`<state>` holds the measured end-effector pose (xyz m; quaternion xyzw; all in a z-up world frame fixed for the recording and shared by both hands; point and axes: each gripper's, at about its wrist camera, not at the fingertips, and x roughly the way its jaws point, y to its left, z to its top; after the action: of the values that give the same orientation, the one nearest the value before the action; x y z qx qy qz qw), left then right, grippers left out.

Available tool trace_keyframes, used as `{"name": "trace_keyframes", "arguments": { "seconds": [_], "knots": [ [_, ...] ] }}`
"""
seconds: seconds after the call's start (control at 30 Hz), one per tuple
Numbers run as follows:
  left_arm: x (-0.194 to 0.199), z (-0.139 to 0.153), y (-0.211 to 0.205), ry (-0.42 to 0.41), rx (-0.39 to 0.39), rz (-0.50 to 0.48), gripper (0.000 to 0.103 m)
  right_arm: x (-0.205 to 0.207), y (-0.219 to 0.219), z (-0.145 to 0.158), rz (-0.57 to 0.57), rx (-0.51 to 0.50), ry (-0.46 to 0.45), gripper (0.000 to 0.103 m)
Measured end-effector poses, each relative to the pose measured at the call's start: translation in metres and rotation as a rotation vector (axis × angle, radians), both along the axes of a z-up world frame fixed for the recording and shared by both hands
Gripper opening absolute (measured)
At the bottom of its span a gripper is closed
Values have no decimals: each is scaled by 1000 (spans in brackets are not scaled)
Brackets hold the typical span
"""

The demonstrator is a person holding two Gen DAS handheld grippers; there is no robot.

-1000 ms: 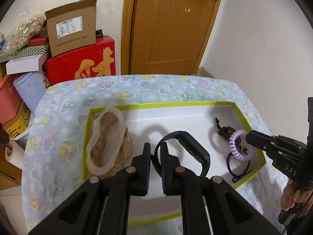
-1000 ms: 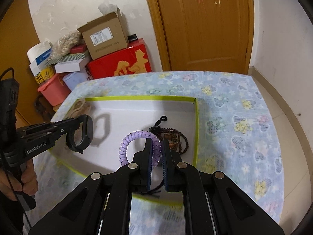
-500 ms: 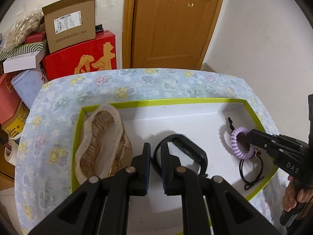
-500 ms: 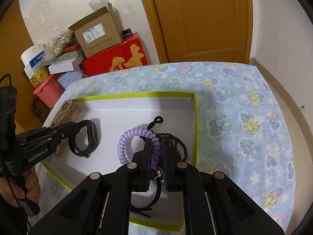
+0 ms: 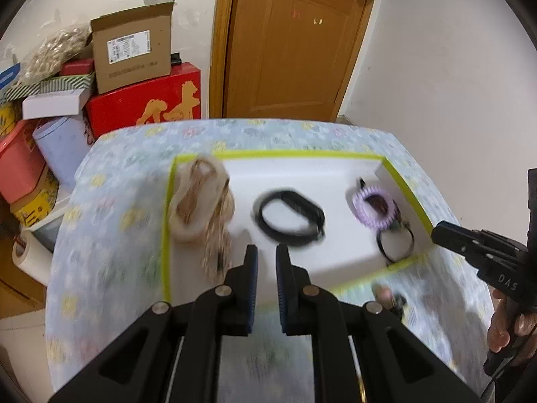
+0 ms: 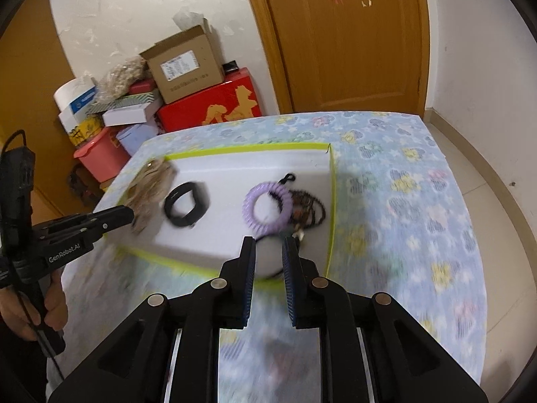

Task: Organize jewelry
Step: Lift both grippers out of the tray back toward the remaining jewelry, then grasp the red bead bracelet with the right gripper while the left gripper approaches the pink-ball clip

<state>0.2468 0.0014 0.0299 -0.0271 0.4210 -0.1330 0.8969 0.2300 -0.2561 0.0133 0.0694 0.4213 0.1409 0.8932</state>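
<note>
Black band (image 5: 291, 217), purple coil tie (image 6: 266, 209), beads lying in tray (image 5: 285, 155). Left gripper (image 5: 266, 256) slightly parted, empty. Right gripper (image 6: 269, 248) opening, empty. Small item (image 5: 389, 297) outside tray, apparently unsorted.

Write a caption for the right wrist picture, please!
Right gripper opening, empty, above tray holding purple coil bracelet and black band.

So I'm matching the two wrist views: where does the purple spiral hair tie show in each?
Left wrist: purple spiral hair tie lies right of centre, in the tray's right end.
Right wrist: it lies at centre, just beyond the gripper fingers.
Shared landmark: the black wristband, left of it in both.
</note>
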Motion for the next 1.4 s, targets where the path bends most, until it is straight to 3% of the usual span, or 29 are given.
{"name": "trace_keyframes", "arguments": {
  "seconds": [0.33, 0.8, 1.0, 1.4],
  "knots": [
    [-89, 12, 25, -28, -37, 26, 11, -93, 5, 10, 37, 21, -18, 17],
    [-198, 15, 39, -54, -84, 69, 11, -186, 15, 8, 73, 68, -24, 17],
    [-207, 5, 40, -31, -106, 72, 11, -199, 28, 2, 108, 67, -17, 22],
    [-195, -11, 42, 5, -124, 67, 15, -181, 59, -12, 148, 54, 14, 23]
  ]
}}
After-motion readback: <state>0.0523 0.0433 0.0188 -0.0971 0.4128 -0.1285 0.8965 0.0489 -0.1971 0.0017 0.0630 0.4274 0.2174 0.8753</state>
